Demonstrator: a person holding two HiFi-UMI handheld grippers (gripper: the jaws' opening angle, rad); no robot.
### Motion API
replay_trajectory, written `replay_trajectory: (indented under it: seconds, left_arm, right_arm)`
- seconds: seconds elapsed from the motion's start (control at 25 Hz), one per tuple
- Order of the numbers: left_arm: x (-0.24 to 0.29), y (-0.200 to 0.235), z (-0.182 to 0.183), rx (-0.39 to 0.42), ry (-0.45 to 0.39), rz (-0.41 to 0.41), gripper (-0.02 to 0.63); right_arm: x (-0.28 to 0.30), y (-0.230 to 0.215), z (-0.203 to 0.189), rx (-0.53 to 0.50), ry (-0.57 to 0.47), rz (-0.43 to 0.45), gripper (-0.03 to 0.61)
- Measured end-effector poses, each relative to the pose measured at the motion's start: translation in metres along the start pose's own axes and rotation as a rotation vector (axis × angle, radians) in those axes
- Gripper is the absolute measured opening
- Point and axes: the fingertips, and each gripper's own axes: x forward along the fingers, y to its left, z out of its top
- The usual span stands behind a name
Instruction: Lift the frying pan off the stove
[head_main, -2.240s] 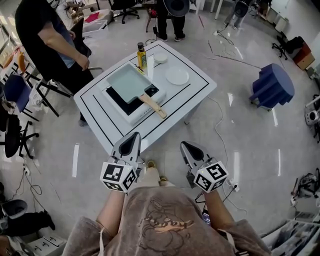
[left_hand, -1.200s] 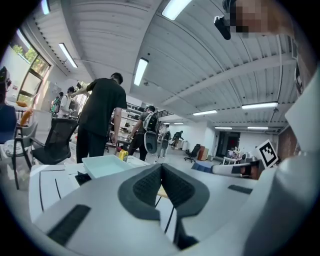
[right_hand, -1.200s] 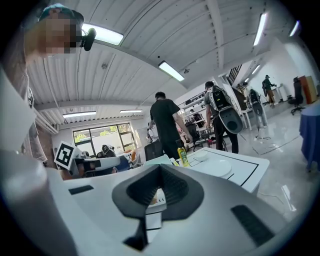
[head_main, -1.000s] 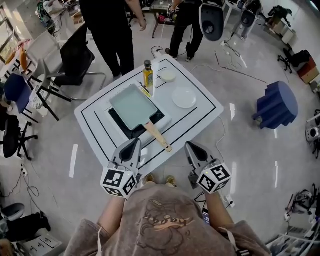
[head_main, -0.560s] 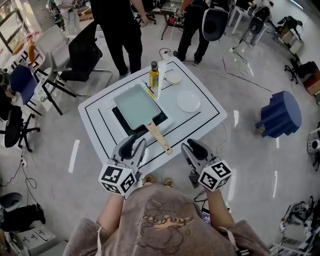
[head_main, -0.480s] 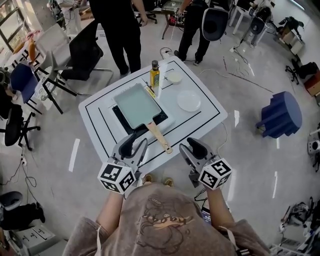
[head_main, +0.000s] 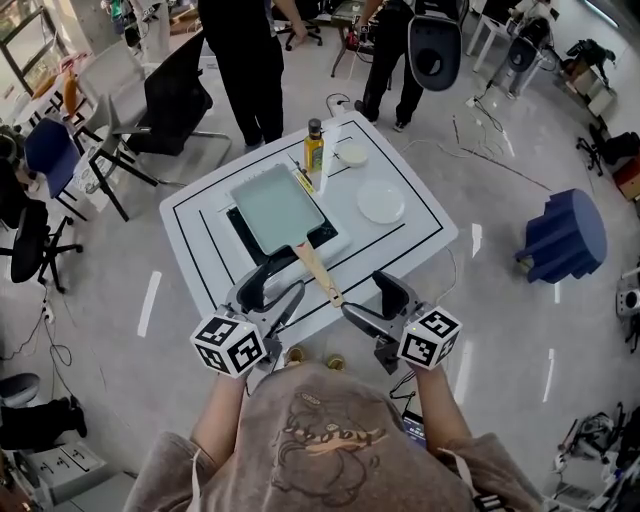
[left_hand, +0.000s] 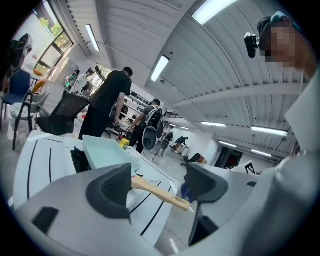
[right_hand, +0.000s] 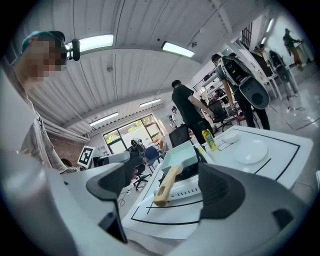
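Note:
A rectangular pale-green frying pan (head_main: 276, 207) sits on a black-topped stove (head_main: 325, 236) on the white table (head_main: 420, 232). Its wooden handle (head_main: 316, 273) points at me. My left gripper (head_main: 272, 291) hovers at the table's front edge, left of the handle's end. My right gripper (head_main: 371, 300) hovers to the handle's right. The jaws of both are opening, with nothing between them. In the left gripper view the pan (left_hand: 102, 151) and handle (left_hand: 161, 193) lie ahead of the gripper (left_hand: 157, 186). In the right gripper view the handle (right_hand: 169, 178) lies beyond the gripper (right_hand: 165, 186).
An oil bottle (head_main: 314, 146), a small bowl (head_main: 351, 153) and a white plate (head_main: 381, 202) stand behind and right of the stove. Two people in black (head_main: 243, 50) stand beyond the table, with chairs (head_main: 168, 96) at left. A blue stool (head_main: 565, 236) sits at right.
Both grippers have gone from shut to wide open. I have come closer to the table, and the grippers now flank the end of the pan's handle.

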Motion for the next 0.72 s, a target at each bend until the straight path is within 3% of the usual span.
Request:
replay_trajectory:
  seconds: [0.28,0.72]
  left_arm:
    - [0.010,0.004,-0.017,-0.143,0.029,-0.035,0.342]
    - [0.032,0.012,-0.042,-0.215,0.097,-0.046,0.348]
  right_arm:
    - [0.011,0.001,-0.011,0.042,0.051,0.085,0.451]
    - [0.031,-0.005,-0.032,0.078,0.170,0.176,0.430]
